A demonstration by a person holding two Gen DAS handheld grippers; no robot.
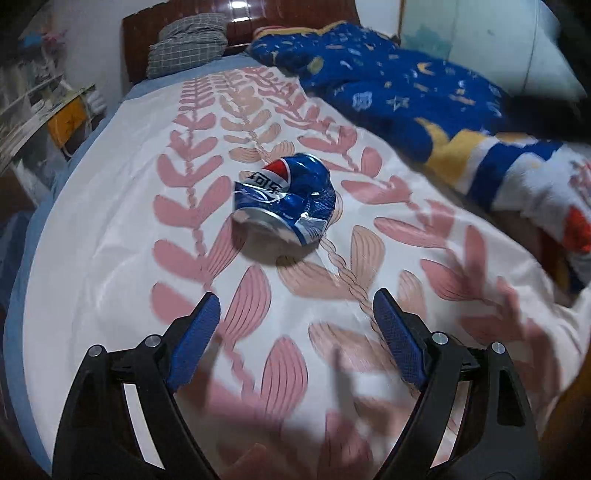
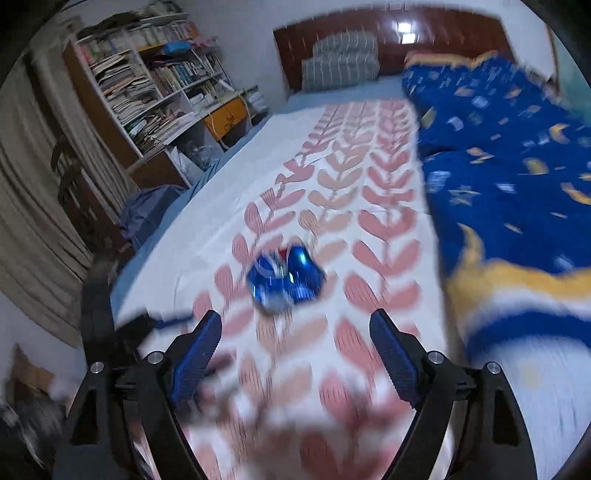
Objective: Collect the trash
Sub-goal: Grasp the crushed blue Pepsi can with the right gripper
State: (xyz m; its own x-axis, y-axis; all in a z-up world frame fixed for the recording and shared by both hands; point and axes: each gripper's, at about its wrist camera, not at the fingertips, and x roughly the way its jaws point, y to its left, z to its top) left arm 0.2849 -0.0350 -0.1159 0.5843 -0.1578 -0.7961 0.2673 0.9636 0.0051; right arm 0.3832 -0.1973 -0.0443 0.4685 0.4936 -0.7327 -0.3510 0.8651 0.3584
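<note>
A crushed blue can (image 1: 283,199) lies on its side on the bed (image 1: 110,221), at the centre of the left wrist view, resting on a white sheet (image 1: 122,280) printed with rows of pink leaves. The left gripper (image 1: 295,314) occupies the lower part of that frame; its jaws stand wide apart with nothing between them, and the can lies beyond the fingertips, clear of both blue pads (image 1: 195,343). In the right wrist view, which is motion-blurred, the same can (image 2: 284,280) appears just above the centre of the frame, ahead of the right gripper (image 2: 295,325). The jaws of the right gripper are likewise spread wide and hold nothing; the can touches neither pad. A blue blanket (image 1: 388,96) with yellow stars and moons is bunched along the right side of the bed, from the upper centre to the right edge of the frame. Two grey checked pillows (image 1: 188,44) are stacked against the dark wooden headboard (image 2: 443,33) at the top. A bookshelf (image 2: 147,85) filled with books and papers stands at the upper left of the right wrist view, beside the bed.
</note>
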